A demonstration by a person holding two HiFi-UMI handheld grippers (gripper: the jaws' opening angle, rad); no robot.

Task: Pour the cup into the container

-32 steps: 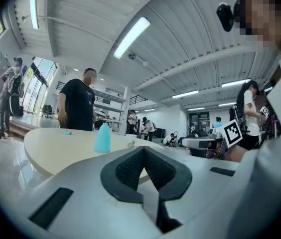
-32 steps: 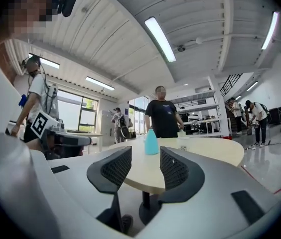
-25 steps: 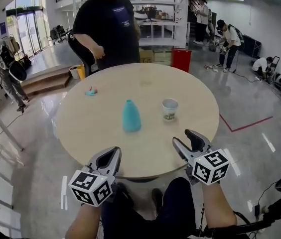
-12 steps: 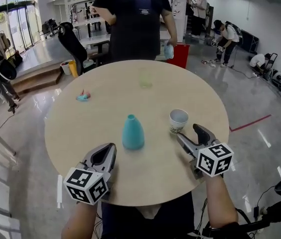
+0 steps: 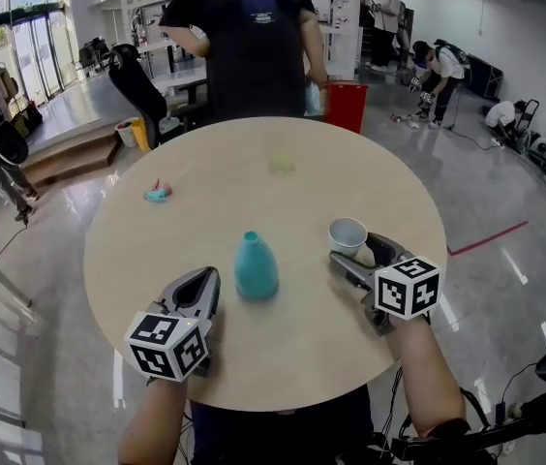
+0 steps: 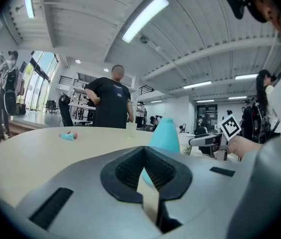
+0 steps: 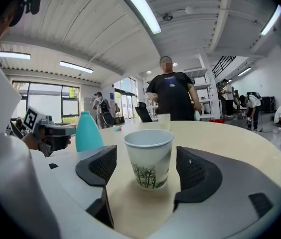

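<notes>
Right gripper (image 7: 145, 158) unclenched, jaws just been opening. White paper cup (image 5: 348, 235), dark tree print low on side, upright between pads, untouched, near table's (image 5: 157, 250) right edge. Second ago, cup stood ahead of jaws. Teal container (image 5: 255, 267) near table's middle. Left gripper (image 5: 203, 281) clenched, empty.

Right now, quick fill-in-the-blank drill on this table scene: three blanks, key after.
The right gripper, whose jaws have just been opening, has the white tree-printed paper cup standing ____ them, untouched.
The left gripper has its jaws ____, with nothing in them.
In the head view, the teal bottle-shaped container stands on the round beige table to the ____ of the cup.
Missing words: between; shut; left.
</notes>
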